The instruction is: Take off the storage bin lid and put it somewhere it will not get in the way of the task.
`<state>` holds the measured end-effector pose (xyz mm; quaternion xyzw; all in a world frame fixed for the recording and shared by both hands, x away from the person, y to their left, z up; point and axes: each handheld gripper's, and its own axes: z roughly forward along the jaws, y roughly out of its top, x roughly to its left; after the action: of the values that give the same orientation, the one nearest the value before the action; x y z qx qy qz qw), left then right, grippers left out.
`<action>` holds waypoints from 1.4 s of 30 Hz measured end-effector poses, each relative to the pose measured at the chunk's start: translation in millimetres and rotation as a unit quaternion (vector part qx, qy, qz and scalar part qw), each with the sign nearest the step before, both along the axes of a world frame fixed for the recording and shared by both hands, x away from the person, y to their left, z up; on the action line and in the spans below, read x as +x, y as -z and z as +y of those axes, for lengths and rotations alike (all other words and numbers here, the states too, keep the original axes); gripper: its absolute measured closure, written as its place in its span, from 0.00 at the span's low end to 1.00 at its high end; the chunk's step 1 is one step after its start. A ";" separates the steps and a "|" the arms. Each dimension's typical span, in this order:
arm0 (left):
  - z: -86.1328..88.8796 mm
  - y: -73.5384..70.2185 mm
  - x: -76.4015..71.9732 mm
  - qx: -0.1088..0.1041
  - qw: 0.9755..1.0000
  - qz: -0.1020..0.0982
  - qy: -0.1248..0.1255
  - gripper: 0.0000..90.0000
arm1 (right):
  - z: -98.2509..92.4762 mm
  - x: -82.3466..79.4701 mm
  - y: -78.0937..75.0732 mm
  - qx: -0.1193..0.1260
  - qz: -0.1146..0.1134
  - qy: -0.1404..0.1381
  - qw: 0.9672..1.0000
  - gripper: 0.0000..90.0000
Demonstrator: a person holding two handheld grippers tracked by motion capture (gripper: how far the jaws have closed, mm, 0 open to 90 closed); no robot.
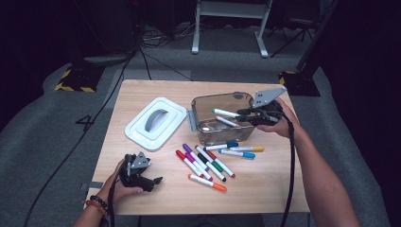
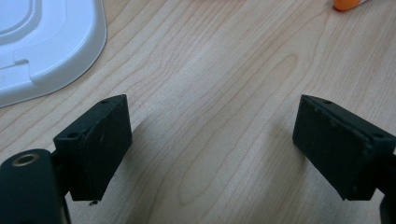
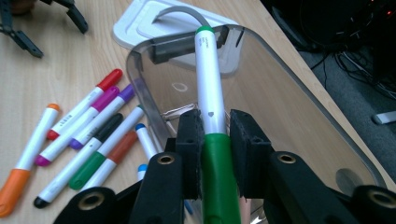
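— Tongs first: what are yours doing?

— Your right tongs (image 3: 216,140) are pinching a green marker (image 3: 208,88) by its green cap end, with the white barrel pointing away from you. In the high view the right tongs (image 1: 245,113) hold that marker (image 1: 225,112) over the open top of the clear bin (image 1: 208,135), right of centre in the frame.

— And the left ones?

— Your left tongs (image 2: 210,140) stand spread, with bare bench (image 2: 210,70) between the pads and nothing touched. In the high view they (image 1: 156,180) sit at the lower left of the frame, in your left hand (image 1: 124,187).

— What else lies around the bin?

— One more marker (image 1: 227,121) lies inside it. A white lid (image 1: 156,123) with a grey handle lies just left of the bin. Below the bin, loose markers (image 1: 205,163) lie on the bench: red, purple, black, green, orange, blue and yellow caps.
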<state>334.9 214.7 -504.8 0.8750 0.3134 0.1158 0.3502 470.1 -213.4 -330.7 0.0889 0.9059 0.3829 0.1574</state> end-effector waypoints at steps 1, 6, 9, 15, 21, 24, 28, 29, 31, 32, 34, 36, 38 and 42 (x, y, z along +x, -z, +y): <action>0.0 0.0 0.1 0.000 1.000 0.000 0.000 0.14 | 2.9 3.4 2.2 -0.008 0.000 0.000 1.000 0.83; 0.0 0.0 0.2 0.001 1.000 0.000 0.001 0.14 | 14.7 21.3 15.6 -0.039 0.012 0.003 0.999 0.83; 0.0 0.0 0.1 0.000 1.000 0.000 0.000 0.14 | 21.3 31.2 25.2 -0.064 0.018 0.005 0.998 0.83; -0.3 0.0 0.5 0.000 1.000 -0.001 0.001 0.14 | 28.7 50.0 42.9 -0.105 0.045 0.020 0.993 0.83; -0.4 0.0 0.2 0.001 1.000 -0.001 0.000 0.14 | 37.2 60.5 48.6 -0.125 0.067 0.013 0.990 0.83; -0.4 -0.1 0.0 0.001 1.000 -0.001 0.000 0.14 | 40.3 63.2 52.5 -0.146 0.073 0.020 0.986 0.82; -0.4 -0.1 -0.1 0.001 1.000 -0.001 0.000 0.14 | 42.4 65.8 57.6 -0.160 0.080 0.025 0.984 0.82; -0.4 -0.1 -0.1 0.001 1.000 -0.001 0.000 0.14 | 42.8 65.5 57.8 -0.161 0.082 0.026 0.983 0.81; -0.4 -0.1 -0.1 0.001 1.000 -0.001 0.000 0.14 | 42.7 65.0 57.0 -0.160 0.079 0.027 0.984 0.77; -0.3 -0.1 0.0 0.001 1.000 -0.001 0.000 0.14 | 41.9 65.0 57.0 -0.155 0.082 0.031 0.984 0.75; -0.4 -0.1 -0.1 0.001 1.000 -0.001 0.000 0.14 | 39.5 64.6 57.0 -0.153 0.080 0.038 0.984 0.74; -0.4 -0.1 -0.1 0.001 1.000 -0.001 0.000 0.14 | 35.7 63.6 55.1 -0.134 0.077 0.045 0.987 0.71; -0.4 -0.1 -0.1 0.001 1.000 -0.001 0.000 0.14 | 30.7 60.4 50.7 -0.110 0.073 0.047 0.990 0.69; -0.4 0.0 -0.1 0.001 1.000 -0.001 0.000 0.14 | 15.3 51.7 36.2 -0.064 0.060 0.056 0.995 0.65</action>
<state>334.9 214.4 -504.7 0.8753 0.3127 0.1169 0.3497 521.8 -198.1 -366.9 0.1524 0.9299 0.3087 0.1296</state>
